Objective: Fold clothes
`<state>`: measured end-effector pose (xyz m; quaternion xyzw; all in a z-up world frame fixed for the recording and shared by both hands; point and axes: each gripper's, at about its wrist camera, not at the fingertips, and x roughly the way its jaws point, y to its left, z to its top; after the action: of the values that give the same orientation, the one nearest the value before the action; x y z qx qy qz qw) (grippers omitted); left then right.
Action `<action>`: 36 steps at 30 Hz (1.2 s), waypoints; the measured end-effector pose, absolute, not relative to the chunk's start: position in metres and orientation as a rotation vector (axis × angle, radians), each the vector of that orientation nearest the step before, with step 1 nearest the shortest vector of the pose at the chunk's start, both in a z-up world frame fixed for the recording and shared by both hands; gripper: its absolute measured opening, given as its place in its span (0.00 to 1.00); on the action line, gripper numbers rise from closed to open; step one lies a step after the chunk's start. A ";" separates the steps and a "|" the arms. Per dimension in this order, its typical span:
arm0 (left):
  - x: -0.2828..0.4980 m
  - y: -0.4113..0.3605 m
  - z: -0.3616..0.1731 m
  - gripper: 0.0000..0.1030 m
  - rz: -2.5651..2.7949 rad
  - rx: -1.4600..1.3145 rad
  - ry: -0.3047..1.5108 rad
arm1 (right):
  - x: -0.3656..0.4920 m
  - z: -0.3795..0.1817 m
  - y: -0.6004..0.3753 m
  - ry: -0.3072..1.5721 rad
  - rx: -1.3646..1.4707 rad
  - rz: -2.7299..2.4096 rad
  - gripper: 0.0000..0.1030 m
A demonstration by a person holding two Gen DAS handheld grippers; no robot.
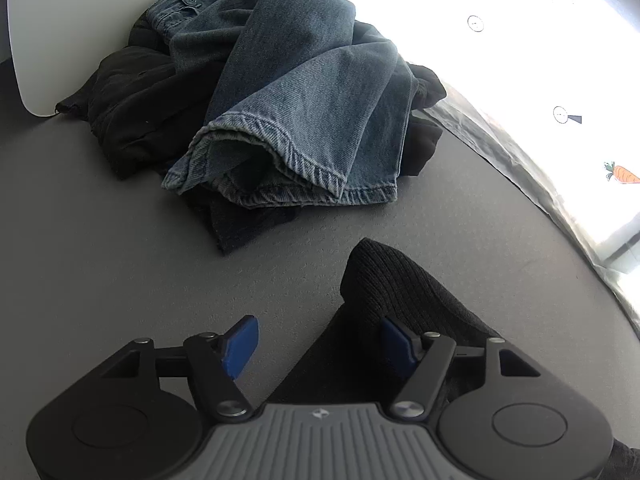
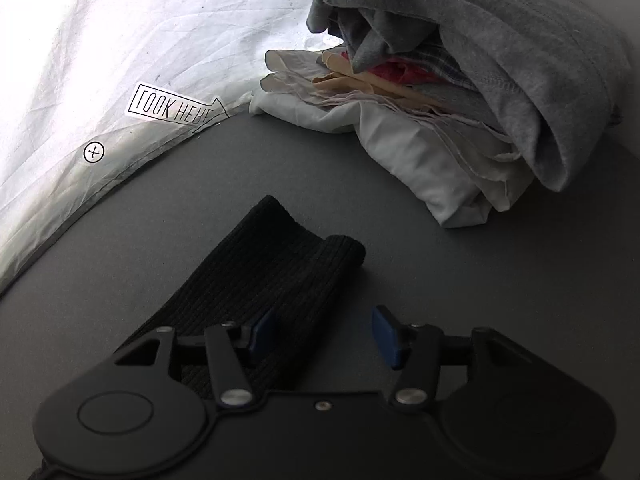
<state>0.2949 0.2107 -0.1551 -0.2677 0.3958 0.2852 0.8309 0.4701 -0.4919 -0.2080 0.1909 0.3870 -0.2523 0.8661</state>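
Note:
A black ribbed knit garment (image 1: pixel 404 280) lies flat on the grey table (image 1: pixel 120 240). My left gripper (image 1: pixel 318 344) is open, its jaws wide apart over the garment's left edge; the right blue pad (image 1: pixel 394 344) rests on the knit. In the right wrist view the same black knit (image 2: pixel 276 268) lies folded in a strip. My right gripper (image 2: pixel 324 338) is open over its right edge, the left pad (image 2: pixel 264 328) above the cloth, the right pad (image 2: pixel 386 336) above bare table.
A heap of blue jeans (image 1: pixel 296 96) on black clothes (image 1: pixel 132 112) lies ahead on the left. A pile of grey (image 2: pixel 500 60), white (image 2: pixel 400 136) and coloured clothes sits at the right. A white sheet (image 2: pixel 120 40) with printed marks borders the table (image 2: pixel 280 168).

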 end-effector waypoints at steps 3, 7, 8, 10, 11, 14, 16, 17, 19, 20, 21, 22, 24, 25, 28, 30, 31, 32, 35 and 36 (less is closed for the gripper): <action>0.296 0.212 -0.151 0.67 0.603 -0.560 0.831 | 0.469 -0.206 -0.500 0.777 0.450 -0.502 0.57; 0.297 0.214 -0.142 0.67 0.604 -0.609 0.780 | 0.484 -0.202 -0.496 0.775 0.440 -0.440 0.49; 0.297 0.214 -0.141 0.67 0.606 -0.621 0.769 | 0.490 -0.201 -0.492 0.785 0.404 -0.438 0.23; 0.299 0.213 -0.140 0.67 0.616 -0.611 0.773 | 0.499 -0.196 -0.485 0.805 0.301 -0.388 0.03; 0.299 0.211 -0.142 0.67 0.620 -0.599 0.783 | 0.503 -0.193 -0.481 0.816 0.239 -0.334 0.03; 0.300 0.207 -0.146 0.67 0.635 -0.564 0.814 | 0.507 -0.168 -0.477 0.727 0.041 -0.288 0.02; 0.297 0.205 -0.150 0.67 0.638 -0.557 0.827 | 0.506 -0.160 -0.506 0.670 0.191 -0.362 0.02; 0.295 0.205 -0.153 0.67 0.638 -0.560 0.834 | 0.505 -0.158 -0.524 0.645 0.292 -0.413 0.02; 0.293 0.204 -0.159 0.67 0.636 -0.559 0.858 | 0.510 -0.168 -0.537 0.670 0.310 -0.472 0.02; 0.292 0.202 -0.162 0.67 0.632 -0.544 0.874 | 0.514 -0.176 -0.538 0.712 0.291 -0.492 0.03; 0.292 0.200 -0.163 0.67 0.625 -0.526 0.888 | 0.517 -0.183 -0.537 0.755 0.282 -0.497 0.04; 0.292 0.197 -0.166 0.67 0.609 -0.495 0.915 | 0.518 -0.187 -0.533 0.793 0.267 -0.495 0.04; 0.289 0.189 -0.169 0.67 0.566 -0.437 0.962 | 0.511 -0.190 -0.518 0.803 0.193 -0.480 0.29; 0.286 0.186 -0.170 0.67 0.542 -0.414 0.979 | 0.506 -0.188 -0.511 0.790 0.163 -0.485 0.44; 0.273 0.177 -0.173 0.67 0.501 -0.406 1.004 | 0.484 -0.182 -0.486 0.760 0.112 -0.453 0.61; 0.266 0.172 -0.174 0.67 0.476 -0.394 0.994 | 0.471 -0.180 -0.471 0.766 0.094 -0.416 0.61; 0.263 0.170 -0.174 0.67 0.463 -0.386 0.987 | 0.462 -0.180 -0.461 0.772 0.080 -0.401 0.61; 0.259 0.167 -0.175 0.67 0.449 -0.378 0.981 | 0.454 -0.180 -0.451 0.777 0.065 -0.387 0.61; 0.249 0.160 -0.176 0.65 0.410 -0.355 0.960 | 0.422 -0.181 -0.427 0.796 0.060 -0.345 0.61; 0.246 0.158 -0.176 0.64 0.396 -0.347 0.954 | 0.411 -0.181 -0.420 0.800 0.068 -0.334 0.61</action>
<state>0.2460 0.1575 -0.1761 -0.1649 0.4536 0.1886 0.8553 0.4114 -0.4204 -0.1808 0.0330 0.3876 -0.1617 0.9070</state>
